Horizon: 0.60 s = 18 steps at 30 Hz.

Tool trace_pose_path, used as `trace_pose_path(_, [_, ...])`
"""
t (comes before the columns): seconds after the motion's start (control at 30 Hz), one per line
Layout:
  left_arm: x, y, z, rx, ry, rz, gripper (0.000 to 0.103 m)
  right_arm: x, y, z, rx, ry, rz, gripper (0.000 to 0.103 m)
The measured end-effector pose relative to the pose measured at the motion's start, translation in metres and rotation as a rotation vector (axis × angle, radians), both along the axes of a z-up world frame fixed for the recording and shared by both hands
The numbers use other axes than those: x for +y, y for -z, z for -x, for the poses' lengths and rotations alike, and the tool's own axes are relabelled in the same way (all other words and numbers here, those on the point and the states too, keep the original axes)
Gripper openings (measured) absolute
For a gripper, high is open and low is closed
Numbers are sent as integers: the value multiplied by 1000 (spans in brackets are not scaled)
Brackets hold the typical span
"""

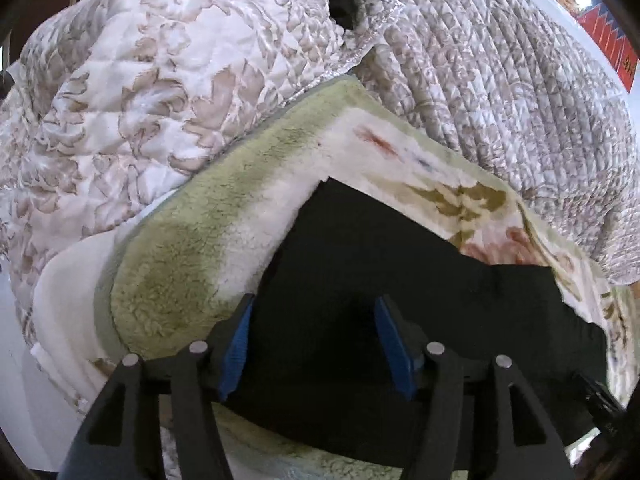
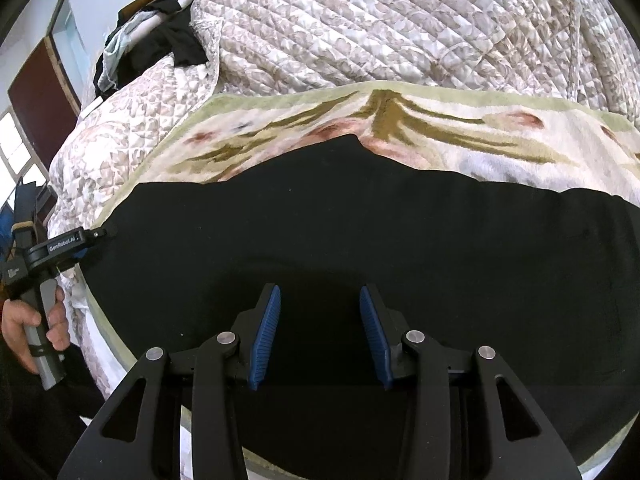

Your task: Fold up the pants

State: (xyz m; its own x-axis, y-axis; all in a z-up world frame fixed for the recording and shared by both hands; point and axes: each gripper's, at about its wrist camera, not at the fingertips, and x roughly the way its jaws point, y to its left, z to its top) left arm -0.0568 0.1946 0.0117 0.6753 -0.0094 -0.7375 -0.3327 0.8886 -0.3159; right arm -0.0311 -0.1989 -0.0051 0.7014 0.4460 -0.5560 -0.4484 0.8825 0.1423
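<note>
Black pants (image 2: 360, 216) lie spread flat on a floral plush blanket (image 2: 400, 120); they also show in the left wrist view (image 1: 380, 248). My right gripper (image 2: 320, 292) is open, its blue pads just above the pants' middle near the front edge, holding nothing. My left gripper (image 1: 314, 304) is open over the pants' left end, empty. In the right wrist view the left gripper (image 2: 94, 236) sits at the pants' left edge, held by a hand (image 2: 24, 328).
A quilted floral bedspread (image 2: 400, 28) is heaped behind and left of the blanket. Dark clothes (image 2: 176, 40) lie at the back left. A red poster (image 1: 600, 20) hangs on the wall. The bed edge drops off on the left.
</note>
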Motion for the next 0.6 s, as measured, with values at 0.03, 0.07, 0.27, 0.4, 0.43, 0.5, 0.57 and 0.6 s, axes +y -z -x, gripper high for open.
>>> trace_pose_path(0.03, [0,0,1,-6,4,8,50,0,0,0,3,1,-7,42])
trace_pose_path(0.07, [0,-1,2,-14,9,19,43,-1,0,0,5,2,-12,42])
trace_pose_path(0.27, [-2,0,-2,-9,32,56,26,-5,-1,-1,15,10,-39,42])
trace_pose_path(0.4, [-3,-6,-5,-9,42,75,8,-9,-3,-2,17,25,-58,42])
trace_pose_path(0.43, [-6,-10,-5,-20,60,88,8,-11,-4,-2,17,33,-68,42])
trace_pose_path(0.5, [-16,-23,-6,-59,112,119,7,-17,-7,-2,11,55,-86,42])
trace_pose_path(0.57, [-34,-38,-9,-91,173,137,7,-24,-11,-1,2,81,-109,42])
trace_pose_path(0.6, [-45,-44,-12,-101,206,147,7,-28,-12,-1,-1,94,-121,42])
